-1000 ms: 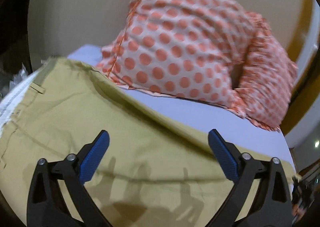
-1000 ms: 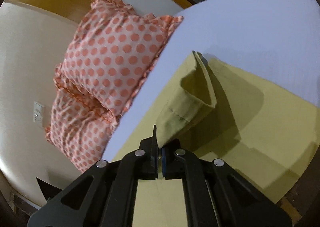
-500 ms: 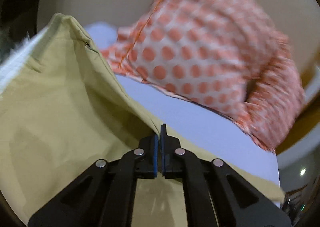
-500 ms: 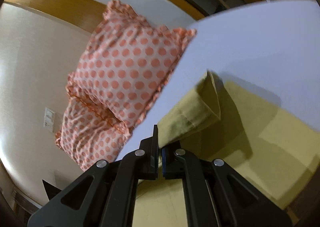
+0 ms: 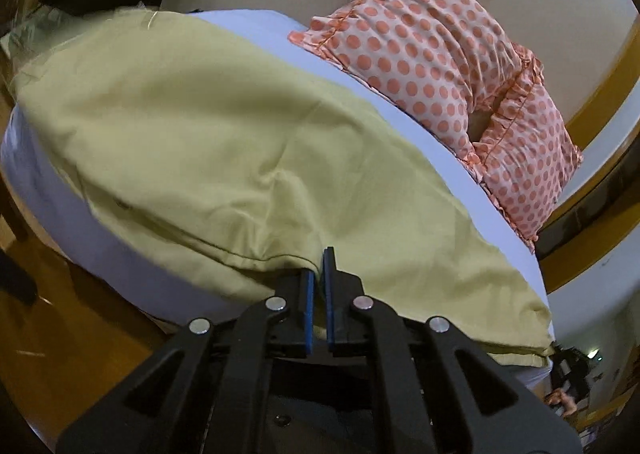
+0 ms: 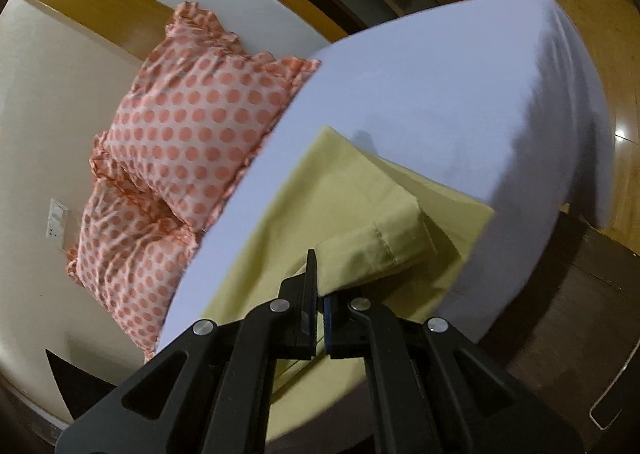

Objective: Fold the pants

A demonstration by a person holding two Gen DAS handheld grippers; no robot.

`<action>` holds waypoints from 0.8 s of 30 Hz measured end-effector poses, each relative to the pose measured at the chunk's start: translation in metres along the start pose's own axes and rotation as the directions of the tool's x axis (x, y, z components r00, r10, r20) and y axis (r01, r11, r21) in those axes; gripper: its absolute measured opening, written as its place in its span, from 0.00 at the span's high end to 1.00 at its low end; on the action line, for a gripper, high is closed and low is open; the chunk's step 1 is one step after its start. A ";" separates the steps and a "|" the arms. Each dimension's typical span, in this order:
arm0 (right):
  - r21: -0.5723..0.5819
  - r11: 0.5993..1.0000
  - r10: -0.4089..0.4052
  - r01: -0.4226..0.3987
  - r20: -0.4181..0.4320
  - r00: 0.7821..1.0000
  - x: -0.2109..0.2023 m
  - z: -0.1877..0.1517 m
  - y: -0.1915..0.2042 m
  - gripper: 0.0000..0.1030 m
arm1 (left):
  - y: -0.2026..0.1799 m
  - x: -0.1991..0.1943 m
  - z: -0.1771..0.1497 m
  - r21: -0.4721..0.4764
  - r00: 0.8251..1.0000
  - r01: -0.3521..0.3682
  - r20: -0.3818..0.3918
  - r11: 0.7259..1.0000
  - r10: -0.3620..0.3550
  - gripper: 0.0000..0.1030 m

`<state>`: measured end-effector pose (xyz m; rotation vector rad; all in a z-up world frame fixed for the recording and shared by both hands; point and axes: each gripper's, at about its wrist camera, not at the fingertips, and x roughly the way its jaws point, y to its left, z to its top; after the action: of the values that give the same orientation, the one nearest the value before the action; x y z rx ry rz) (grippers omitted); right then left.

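Olive-yellow pants [image 5: 224, 141] lie spread on a bed with a pale lilac sheet [image 5: 400, 105]. My left gripper [image 5: 319, 278] is shut on the pants' near seamed edge, with the cloth bunched and lifted over it. In the right wrist view my right gripper [image 6: 319, 286] is shut on a hemmed leg end of the pants [image 6: 360, 221], holding it folded over the lower layer near the bed's front edge.
Two orange polka-dot pillows [image 5: 440, 49] [image 6: 192, 125] lean against the wall at the head of the bed. The lilac sheet [image 6: 440, 101] extends beyond the pants. Wooden floor [image 5: 60, 314] and dark furniture [image 6: 580, 314] lie beside the bed.
My left gripper closed on the pants' edge and pulled it toward the bed's near side. My right gripper stayed shut on the leg end and carried it back over the lower layer.
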<state>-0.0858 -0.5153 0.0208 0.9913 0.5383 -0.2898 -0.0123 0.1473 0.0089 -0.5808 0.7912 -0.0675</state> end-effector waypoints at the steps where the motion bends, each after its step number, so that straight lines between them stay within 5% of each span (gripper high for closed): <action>1: -0.015 1.000 -0.020 0.020 0.002 1.000 -0.002 -0.002 -0.001 0.98 | 0.002 -0.002 -0.003 0.004 1.000 0.008 0.004 1.000 -0.008 0.96; 7: -0.088 0.991 -0.096 0.098 0.019 0.995 -0.014 -0.008 -0.001 0.96 | 0.008 -0.005 -0.011 0.014 0.999 0.034 0.007 0.999 -0.034 0.92; 8: -0.094 0.989 -0.109 0.111 0.028 0.994 -0.017 -0.009 -0.002 0.87 | 0.008 -0.005 -0.011 0.015 0.999 0.040 0.009 0.999 -0.040 0.92; 11: -0.058 0.984 -0.164 0.171 0.113 0.980 -0.032 -0.005 -0.008 0.37 | 0.012 -0.014 -0.014 0.029 0.997 0.069 0.029 0.997 -0.070 0.87; 13: -0.014 0.977 -0.205 0.211 0.179 0.962 -0.043 -0.001 -0.018 0.36 | 0.012 -0.020 -0.016 0.039 0.995 0.088 0.041 0.995 -0.090 0.81; 16: 0.036 0.980 -0.197 0.194 0.137 0.971 -0.037 0.002 -0.033 0.37 | 0.013 -0.030 -0.020 0.065 0.993 0.085 0.073 0.994 -0.089 0.66; 22: 0.032 0.996 -0.092 0.089 0.090 0.992 -0.023 -0.009 -0.030 0.39 | 0.015 -0.039 -0.021 0.074 0.990 0.104 0.086 0.992 -0.110 0.63; 24: 0.022 0.997 -0.071 0.070 0.089 0.993 -0.023 -0.011 -0.027 0.54 | 0.016 -0.039 -0.021 0.074 0.990 0.108 0.087 0.991 -0.114 0.60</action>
<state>-0.1207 -0.5204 0.0101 0.9740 0.4898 -0.4015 -0.0571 0.1613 0.0139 -0.5578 0.6650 -0.1690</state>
